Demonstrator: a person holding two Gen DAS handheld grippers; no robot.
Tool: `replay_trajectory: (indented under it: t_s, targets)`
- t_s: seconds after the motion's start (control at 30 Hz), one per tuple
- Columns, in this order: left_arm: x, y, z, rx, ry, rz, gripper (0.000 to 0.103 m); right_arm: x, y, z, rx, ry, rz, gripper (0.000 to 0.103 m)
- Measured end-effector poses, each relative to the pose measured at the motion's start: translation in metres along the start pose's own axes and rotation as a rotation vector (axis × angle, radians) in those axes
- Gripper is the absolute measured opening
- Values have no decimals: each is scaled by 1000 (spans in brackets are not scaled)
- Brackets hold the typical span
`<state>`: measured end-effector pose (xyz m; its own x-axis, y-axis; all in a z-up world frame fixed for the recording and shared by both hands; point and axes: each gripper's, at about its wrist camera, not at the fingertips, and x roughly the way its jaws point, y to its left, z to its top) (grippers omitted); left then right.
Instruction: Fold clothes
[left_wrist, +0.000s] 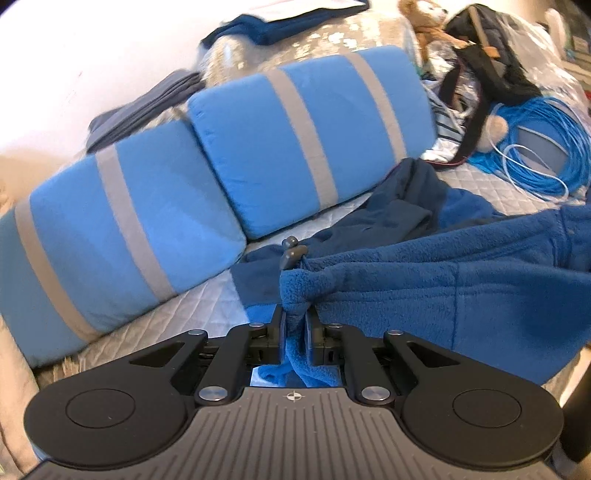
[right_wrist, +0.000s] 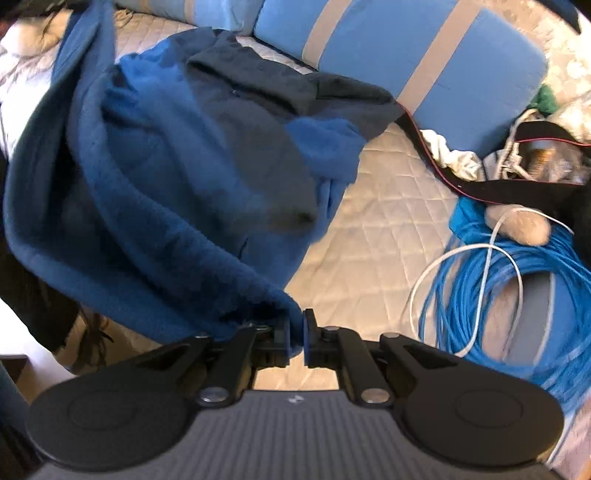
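A blue fleece jacket with darker navy panels hangs over the quilted bed, stretched between both grippers. My left gripper is shut on a bunched edge of the fleece, near its grey zipper pull. In the right wrist view the same jacket drapes to the left, lifted off the bed. My right gripper is shut on another edge of it. The navy part rests near the cushions.
Two blue cushions with grey stripes lie along the back of the quilted bed. A coil of blue cable with a white cord lies at right. A black bag and strap, a teddy bear and folded dark clothes sit behind.
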<state>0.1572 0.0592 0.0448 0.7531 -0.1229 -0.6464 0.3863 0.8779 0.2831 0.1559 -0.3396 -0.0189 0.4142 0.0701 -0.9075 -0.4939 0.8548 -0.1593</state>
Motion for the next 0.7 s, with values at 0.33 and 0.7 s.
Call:
replay_trajectory:
  t_s: [0.33, 0.7]
  targets:
    - [65, 39, -40, -151, 127, 9, 9, 93, -100, 103, 257, 79, 119, 42]
    - [96, 48, -68, -226, 194, -14, 10, 78, -108, 108, 219, -183, 167, 86]
